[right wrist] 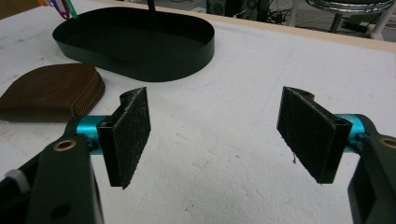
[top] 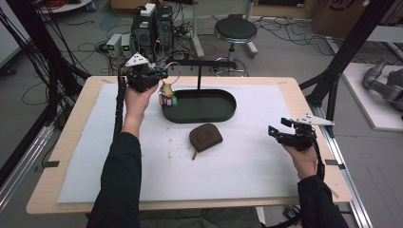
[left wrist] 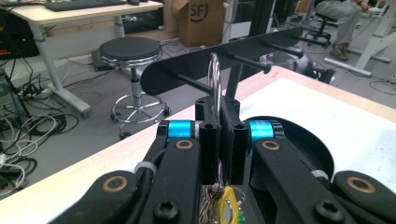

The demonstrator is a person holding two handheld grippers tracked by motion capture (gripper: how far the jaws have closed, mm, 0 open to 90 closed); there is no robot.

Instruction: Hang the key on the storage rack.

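2 black handheld grippers worked over a white foam mat [top: 247, 161] on a pale wooden table [top: 71, 156]. The left gripper [top: 161, 72] was raised at the far left of the mat, its jaws pressed together on a thin silver key ring [left wrist: 214, 77]; a bunch of keys with yellow, purple and green tags [top: 167, 95] hung from that ring, just above the left rim of a black oval metal tray [top: 223, 114]. In the left gripper view the ring stood upright, right beside a peg of the black hook bar [left wrist: 261, 44] that rose on a post from the tray; I could not tell whether ring and peg touched. That view also caught a brown cardboard box printed "SF" [left wrist: 201, 21] and a round black stool [left wrist: 130, 51] on the floor beyond. The right gripper [top: 278, 132] hovered at the mat's right side, well apart from the tray, jaws spread wide and empty, as the right gripper view showed clearly. A brown leather zip pouch [top: 205, 137] lay on the mat just in front of the tray; its zipper teeth were plain in the right gripper view.
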